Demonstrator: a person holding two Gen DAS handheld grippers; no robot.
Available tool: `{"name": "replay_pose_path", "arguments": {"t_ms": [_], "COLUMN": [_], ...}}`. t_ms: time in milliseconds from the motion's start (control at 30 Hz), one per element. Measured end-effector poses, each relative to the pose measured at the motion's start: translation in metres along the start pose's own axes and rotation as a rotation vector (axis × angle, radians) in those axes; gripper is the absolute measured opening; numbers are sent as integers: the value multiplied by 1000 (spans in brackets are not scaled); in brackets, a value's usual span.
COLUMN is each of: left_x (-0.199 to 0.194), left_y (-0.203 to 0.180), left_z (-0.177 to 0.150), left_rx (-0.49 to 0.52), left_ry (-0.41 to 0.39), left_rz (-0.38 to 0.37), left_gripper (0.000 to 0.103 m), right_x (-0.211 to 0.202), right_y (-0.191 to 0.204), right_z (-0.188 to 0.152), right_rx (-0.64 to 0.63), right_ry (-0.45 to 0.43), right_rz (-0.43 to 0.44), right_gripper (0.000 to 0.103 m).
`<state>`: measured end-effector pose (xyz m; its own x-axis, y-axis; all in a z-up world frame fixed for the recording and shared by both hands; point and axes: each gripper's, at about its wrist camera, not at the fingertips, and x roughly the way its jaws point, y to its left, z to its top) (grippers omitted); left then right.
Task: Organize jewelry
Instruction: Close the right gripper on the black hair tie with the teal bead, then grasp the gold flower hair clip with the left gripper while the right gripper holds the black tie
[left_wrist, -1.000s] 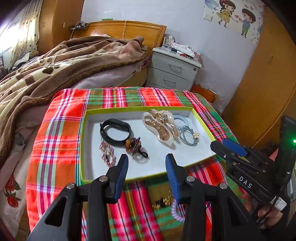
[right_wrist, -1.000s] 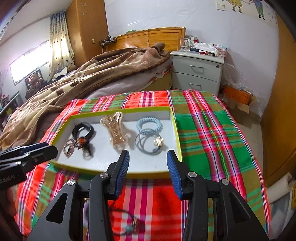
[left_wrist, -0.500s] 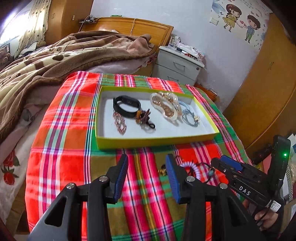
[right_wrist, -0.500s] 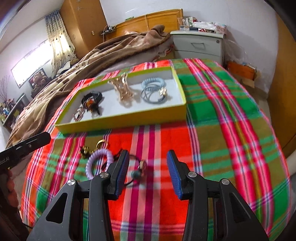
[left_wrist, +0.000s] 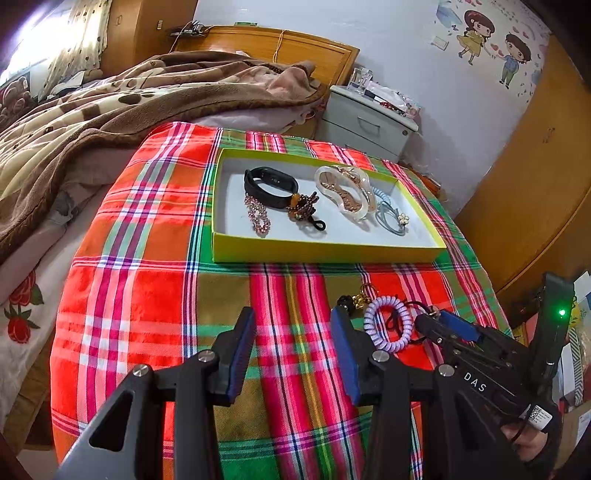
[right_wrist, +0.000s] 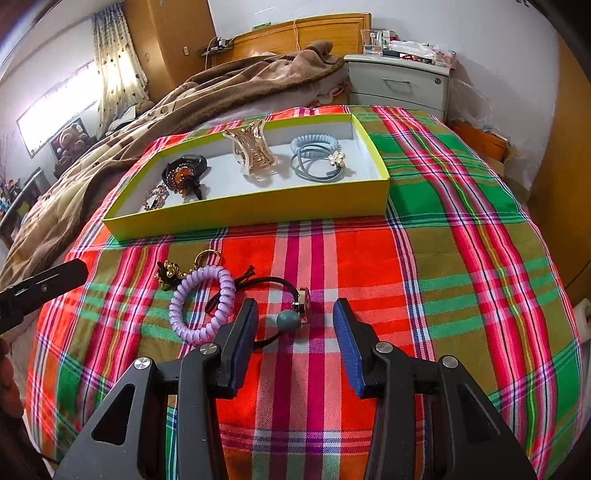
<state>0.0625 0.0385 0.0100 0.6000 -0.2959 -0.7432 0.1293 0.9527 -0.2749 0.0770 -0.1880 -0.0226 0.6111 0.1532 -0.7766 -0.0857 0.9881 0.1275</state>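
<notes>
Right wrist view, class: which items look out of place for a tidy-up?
Three pieces lie loose on the plaid cloth, outside the yellow tray: purple coil hair tie, black elastic with teal bead, gold charm.

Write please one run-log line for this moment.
left gripper: jaws open, empty | right gripper: jaws open, over black elastic hair tie with teal bead | lilac plastic spiral hair tie: outside yellow-green cardboard tray

A bright red, green and pink plaid cloth (right_wrist: 424, 258) is covering the table. Behind it, a brown patterned fleece blanket (left_wrist: 110, 107) is lying rumpled beside a grey two-drawer nightstand (right_wrist: 400, 83) and wooden headboard (left_wrist: 295, 48).
</notes>
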Motion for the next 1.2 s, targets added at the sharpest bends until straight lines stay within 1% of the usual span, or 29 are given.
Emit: {"name": "replay_pose_path", "arguments": {"t_ms": [33,67,133,200,233,433,633,700,767,800,867,967,1033,1200], "left_x": [0,0,0,1,2,3,10,13,17,18,23,27,31,37], "left_y": [0,0,1,0,0,-3,-8,-10,-14,-15,-19,-23,-27,-37], "left_z": [-1,-1,-2,-3,-4,-5,-6,-6,-5,-4,-4,-2,-1,0], "left_rx": [-2,-3,-4,-3,-5,-1,11,14,26,30,44,55,70,107], "left_ry": [1,1,4,8,11,19,36,45,53,57,68,75,83,95], "left_rz": [1,1,3,8,11,15,18,19,13,13,17,13,17,12], "left_gripper": [44,44,44,44,44,44,44,44,44,44,44,44,44,44], "right_x": [0,-1,0,-1,-1,-6,-18,-24,-32,-35,-40,-46,-48,-59], "right_y": [1,1,1,0,0,-9,-27,-31,-35,-37,-39,-46,-52,-71], "right_z": [-1,-1,-1,-2,-2,-2,-2,-2,-2,-2,-2,-3,-3,-4], "right_rx": [-2,-2,2,0,-1,25,54,48,59,64,48,65,87,182], "right_ry": [0,0,1,1,2,-17,-60,-90,-124,-136,-161,-191,-189,-233], "right_rz": [-1,-1,-5,-1,0,3,-55,-84,-44,-49,-99,-121,-52,-64], "right_gripper": [42,35,25,21,17,17,17,17,17,17,17,17,17,17]}}
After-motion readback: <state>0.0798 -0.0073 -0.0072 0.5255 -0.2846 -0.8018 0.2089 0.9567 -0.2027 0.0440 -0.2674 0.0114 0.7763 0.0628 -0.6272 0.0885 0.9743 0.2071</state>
